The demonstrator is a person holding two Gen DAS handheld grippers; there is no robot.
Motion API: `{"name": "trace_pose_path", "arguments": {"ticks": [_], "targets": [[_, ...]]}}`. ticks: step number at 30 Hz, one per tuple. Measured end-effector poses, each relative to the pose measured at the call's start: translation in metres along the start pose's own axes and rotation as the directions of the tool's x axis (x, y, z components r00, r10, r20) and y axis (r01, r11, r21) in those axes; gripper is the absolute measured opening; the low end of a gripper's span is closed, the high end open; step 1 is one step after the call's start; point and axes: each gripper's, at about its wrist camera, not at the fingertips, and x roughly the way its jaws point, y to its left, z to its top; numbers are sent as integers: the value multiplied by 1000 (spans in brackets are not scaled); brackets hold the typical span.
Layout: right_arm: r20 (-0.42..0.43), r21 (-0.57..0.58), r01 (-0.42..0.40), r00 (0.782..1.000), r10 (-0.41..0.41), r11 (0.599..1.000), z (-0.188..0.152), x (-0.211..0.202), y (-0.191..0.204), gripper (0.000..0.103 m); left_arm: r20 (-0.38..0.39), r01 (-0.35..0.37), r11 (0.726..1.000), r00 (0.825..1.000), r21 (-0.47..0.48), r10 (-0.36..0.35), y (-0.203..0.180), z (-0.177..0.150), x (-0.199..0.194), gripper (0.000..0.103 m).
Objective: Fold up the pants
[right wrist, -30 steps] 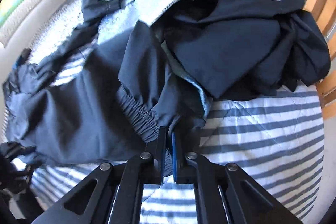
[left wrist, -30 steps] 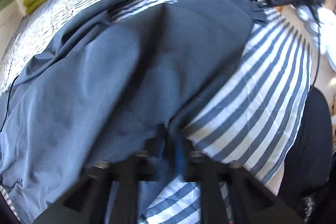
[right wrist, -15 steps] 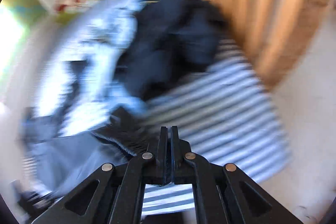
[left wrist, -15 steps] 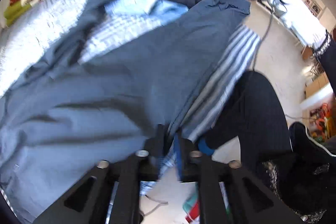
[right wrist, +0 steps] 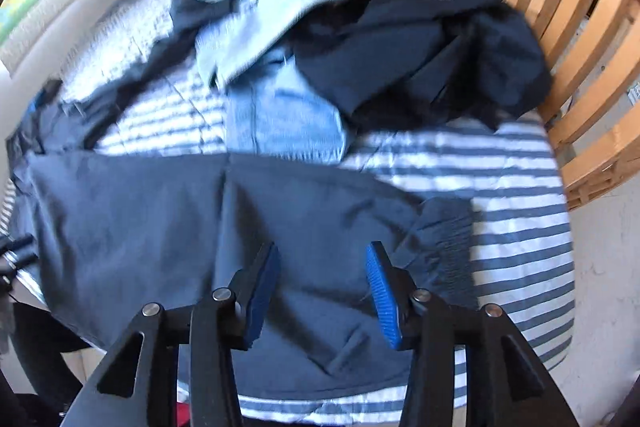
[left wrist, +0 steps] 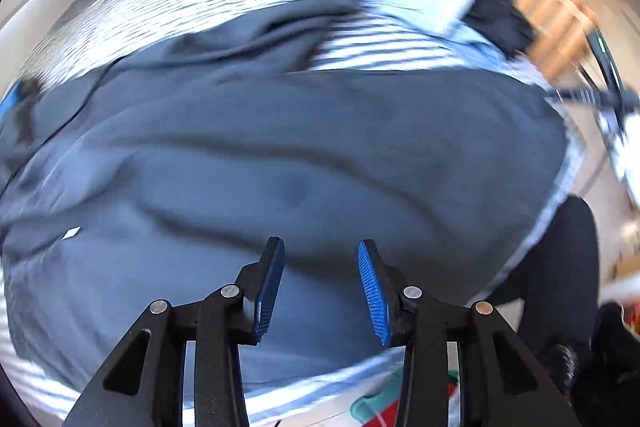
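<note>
The grey pants (right wrist: 192, 227) lie spread across the striped bed (right wrist: 520, 247), both the left gripper (left wrist: 320, 267) and right gripper (right wrist: 322, 271) opening above them with nothing clamped, while light jeans (right wrist: 280, 115) and dark clothes (right wrist: 432, 47) crowd behind by wooden slats (right wrist: 580, 27).

The pants (right wrist: 200, 227) are thin matt grey-blue cloth, smooth, gathered at the elastic waist on the right. The bedcover (right wrist: 520, 227) below them is striped quilted cloth. At upper centre, pale jeans (right wrist: 280, 115) look like denim, though blurred. The rail (right wrist: 580, 27) at upper right is bare wood. The pads (right wrist: 384, 303) are ribbed blue plastic.
</note>
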Motion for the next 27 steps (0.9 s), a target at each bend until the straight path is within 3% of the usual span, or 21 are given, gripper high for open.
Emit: {"name": "trace_pose_path", "arguments": {"ticks": [3,5,7,10,15,20,24,27], "targets": [[-122,78,122,986,-112,989,-4,35,-23,42,-11,-93,991,996,-96,92,46,-9,1,42],[-125,169,88,990,-67,982,-2,30,-36,42,-13,-144,978,990,-154,144,76,-16,-6,42],[-62,175,62,997,-52,983,6,11,-30,42,6,-167,965,985,-202,172,102,-18,-19,42],[39,93,-9,999,6,996,30,-20,5,42,53,-211,949,972,-235,229,132,-9,-41,42],[191,-50,-77,978,85,996,94,-54,77,43,91,-246,941,958,-234,273,166,27,-55,42],[201,-178,-70,974,106,982,175,-47,140,46,97,-227,953,964,-199,249,187,73,-41,42],[103,-106,-188,975,199,976,227,-2,160,47,84,-181,966,976,-185,199,188,107,-15,42],[110,-108,-97,988,108,989,246,33,173,47,77,-152,978,983,-143,164,178,128,5,42]]}}
